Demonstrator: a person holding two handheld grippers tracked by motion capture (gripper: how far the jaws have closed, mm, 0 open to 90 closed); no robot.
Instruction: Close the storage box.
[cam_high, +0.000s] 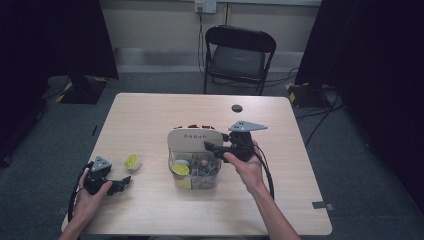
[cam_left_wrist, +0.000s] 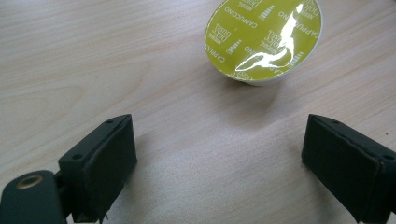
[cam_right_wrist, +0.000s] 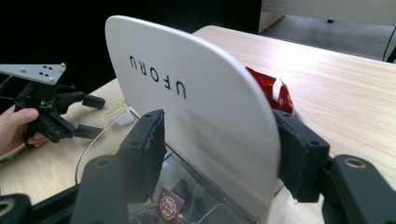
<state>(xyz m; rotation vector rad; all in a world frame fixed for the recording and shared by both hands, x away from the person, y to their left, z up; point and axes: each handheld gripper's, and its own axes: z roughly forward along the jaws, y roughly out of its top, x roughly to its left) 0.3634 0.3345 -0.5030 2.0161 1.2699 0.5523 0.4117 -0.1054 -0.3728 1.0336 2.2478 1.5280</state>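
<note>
On the table (cam_high: 150, 210): one capsule (cam_left_wrist: 263, 39) before the wide left gripper (cam_left_wrist: 233, 163), right gripper (cam_right_wrist: 217, 140) clasping one lid (cam_right_wrist: 196, 107).

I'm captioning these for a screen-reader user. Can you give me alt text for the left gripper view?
A yellow-green foil-topped capsule printed "cappuccino" sits on the light wooden table, just ahead of the left gripper, whose two black jaws stand wide apart and empty.

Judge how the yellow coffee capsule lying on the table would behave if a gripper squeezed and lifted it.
The capsule is small, so probably light. Its shiny foil lid could dent or slip under the left gripper's pads. Its round body may roll if nudged sideways across the table.
</note>
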